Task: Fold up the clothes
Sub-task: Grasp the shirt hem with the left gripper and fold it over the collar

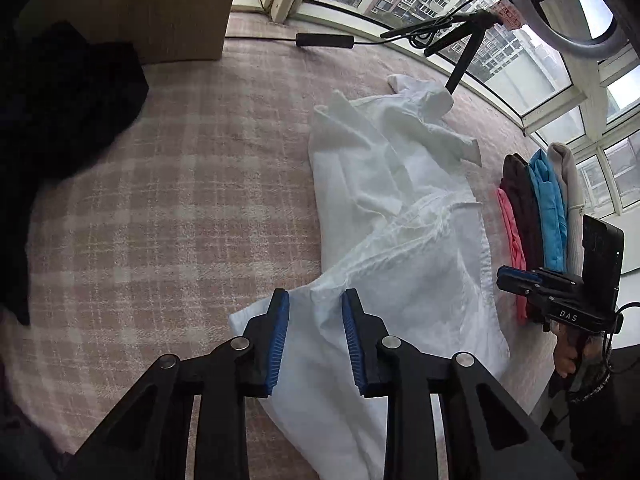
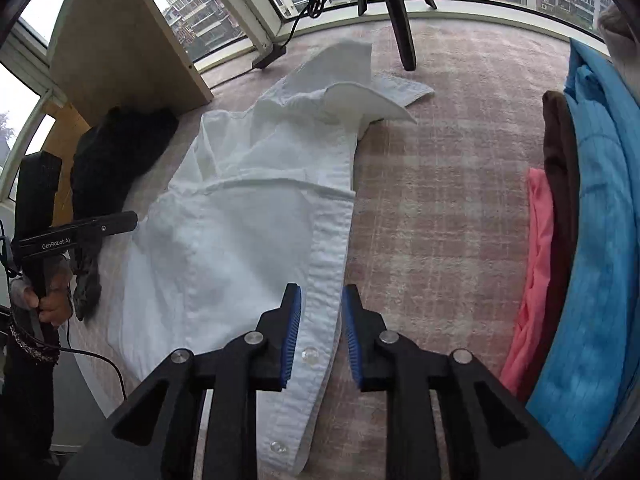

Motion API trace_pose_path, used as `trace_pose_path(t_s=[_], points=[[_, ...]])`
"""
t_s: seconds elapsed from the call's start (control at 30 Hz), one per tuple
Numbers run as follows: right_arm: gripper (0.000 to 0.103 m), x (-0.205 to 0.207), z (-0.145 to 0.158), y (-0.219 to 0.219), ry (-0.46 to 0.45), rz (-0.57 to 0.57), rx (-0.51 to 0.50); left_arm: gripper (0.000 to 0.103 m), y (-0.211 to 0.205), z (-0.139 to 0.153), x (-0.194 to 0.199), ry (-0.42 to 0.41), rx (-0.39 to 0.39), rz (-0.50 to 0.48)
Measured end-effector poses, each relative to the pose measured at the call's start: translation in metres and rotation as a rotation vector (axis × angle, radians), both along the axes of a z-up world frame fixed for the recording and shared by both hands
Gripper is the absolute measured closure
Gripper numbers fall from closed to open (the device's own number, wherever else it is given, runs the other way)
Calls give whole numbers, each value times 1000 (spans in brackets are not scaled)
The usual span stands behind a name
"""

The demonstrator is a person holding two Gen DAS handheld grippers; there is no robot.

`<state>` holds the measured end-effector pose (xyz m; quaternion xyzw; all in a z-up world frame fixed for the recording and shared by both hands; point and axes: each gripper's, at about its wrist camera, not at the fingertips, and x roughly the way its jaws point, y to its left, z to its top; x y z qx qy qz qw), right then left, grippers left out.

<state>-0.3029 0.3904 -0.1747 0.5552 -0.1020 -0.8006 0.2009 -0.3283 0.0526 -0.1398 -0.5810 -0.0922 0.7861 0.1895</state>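
A crumpled white cotton button-up shirt (image 2: 248,216) lies on the pink plaid-covered desk (image 2: 440,200). Left hand-held gripper (image 1: 314,344) and right hand-held gripper (image 2: 322,336) both stand open over its hem and button placket. Stacked folded garments (image 2: 580,240) lie right; a black garment heap (image 2: 116,160) left.

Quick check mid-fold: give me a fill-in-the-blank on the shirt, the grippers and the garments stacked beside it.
1. The shirt spread on the checked cloth is ____ in colour.
2. The right gripper has its fingers on either side of the shirt's ____ strip.
3. In the pile at the right, the brown garment lies between the blue garment and the ____ one.
4. The left gripper is ____, with shirt fabric between its fingers.

Missing words: white; button; pink; open
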Motion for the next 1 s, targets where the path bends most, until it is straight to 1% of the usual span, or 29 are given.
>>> trace_pose_path(t_s=[0.03,0.07,0.1,0.17,0.23,0.3,0.37,0.4,0.43,0.47,0.5,0.53,0.6,0.63,0.7,0.77,0.83,0.87,0.9,0.93,0.97,1.0], points=[[52,-12,9,4,32,-26,-38,54,5,9,-11,21,17,-8],[31,-27,12,2,46,-40,-77,45,13,14,-24,34,25,-19],[29,-42,14,-2,67,-52,-97,44,21,16,-38,41,16,-27],[29,-74,10,-19,67,-63,-42,40,38,10,-68,40,-16,-38],[29,-101,-4,-33,37,-60,-7,39,52,-7,-97,10,-55,-51],[29,-122,-17,-40,15,-47,23,39,61,-29,-118,-37,-101,-66],[29,-133,-25,-44,40,-40,38,41,68,-44,-132,-59,-106,-93],[28,-138,-29,-46,52,-37,45,41,71,-48,-137,-51,-98,-109],[31,-141,-29,-49,74,-27,39,51,73,-47,-140,-19,-79,-130],[38,-144,-29,-53,86,-13,26,81,76,-48,-142,-13,-54,-156],[75,-146,-29,-56,97,1,12,97,78,-52,-144,-32,-36,-176],[83,-150,-32,-60,82,15,-20,98,79,-53,-144,-28,-33,-185],[91,-151,-27,-58,99,3,-74,98,78,-43,-136,20,-15,-210],[92,-147,-19,-54,124,-4,-107,99,74,-33,-131,46,10,-213],[92,-129,9,-43,202,-13,-189,99,64,-9,-115,100,54,-209],[92,-96,45,-37,315,-2,-200,99,55,21,-87,184,65,-223],[92,-44,81,-37,459,75,-199,99,49,50,-46,271,72,-258],[92,-15,95,-40,537,119,-179,99,46,63,-24,315,72,-285],[92,17,101,-46,591,167,-125,99,45,71,0,360,57,-322],[92,48,107,-52,645,215,-70,98,48,76,25,399,23,-357],[92,79,112,-58,696,263,-16,99,52,77,50,415,-4,-390],[91,95,99,-61,658,277,8,99,54,73,70,395,-7,-420]])
